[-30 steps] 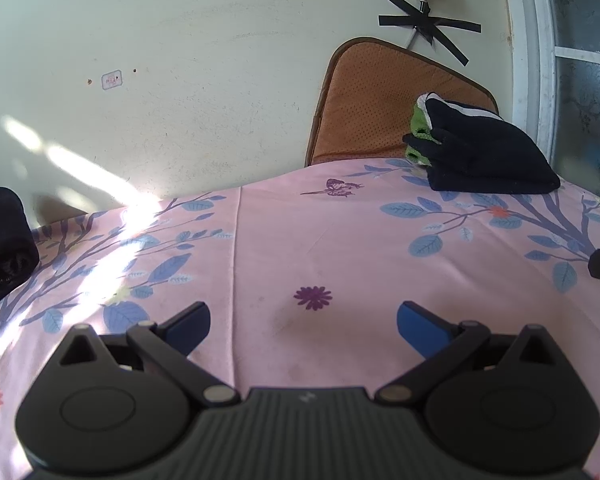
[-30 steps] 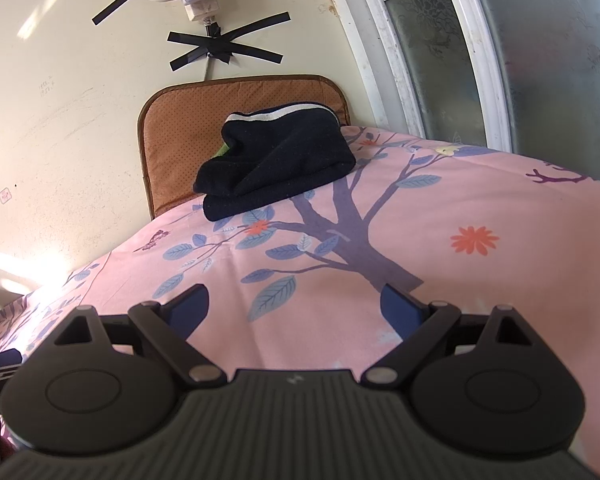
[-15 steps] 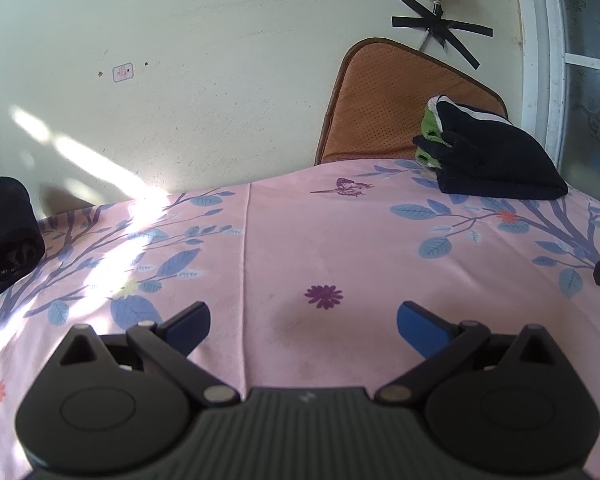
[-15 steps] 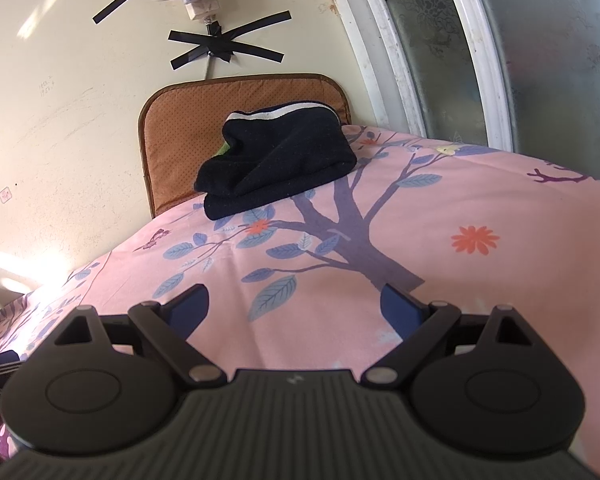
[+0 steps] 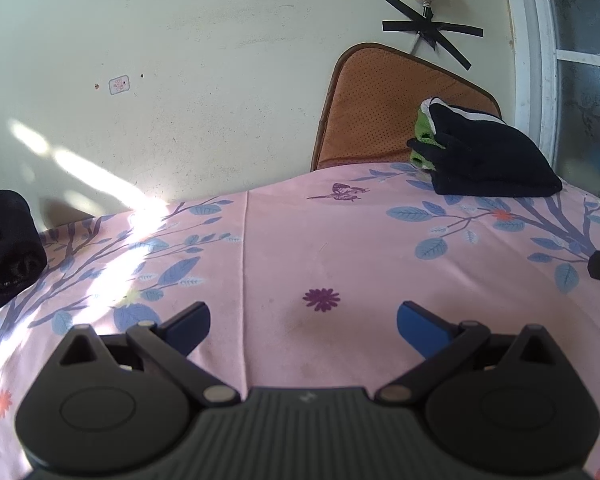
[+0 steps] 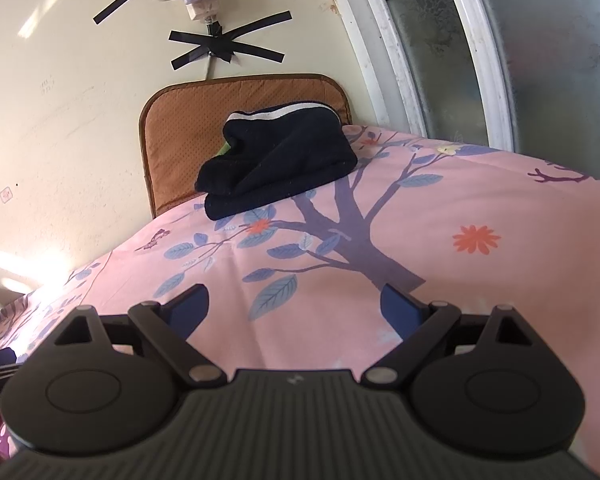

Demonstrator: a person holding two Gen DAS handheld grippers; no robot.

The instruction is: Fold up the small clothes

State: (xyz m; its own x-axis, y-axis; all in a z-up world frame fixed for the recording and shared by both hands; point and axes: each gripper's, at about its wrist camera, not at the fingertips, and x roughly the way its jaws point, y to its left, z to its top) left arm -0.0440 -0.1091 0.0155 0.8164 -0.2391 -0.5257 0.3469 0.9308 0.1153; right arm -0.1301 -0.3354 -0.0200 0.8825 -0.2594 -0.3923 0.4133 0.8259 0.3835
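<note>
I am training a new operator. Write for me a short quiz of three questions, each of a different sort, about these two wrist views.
1. True or false: the left gripper is shut on a garment.
2. Multiple choice: the folded dark clothes lie
A. between the fingers of the right gripper
B. at the far end of the pink sheet, in front of the brown cushion
C. on the floor
3. Fill in: under the dark garment, in the left wrist view, a ____ one shows.

Key
1. False: the jaws stand wide apart with nothing between them.
2. B
3. green
</note>
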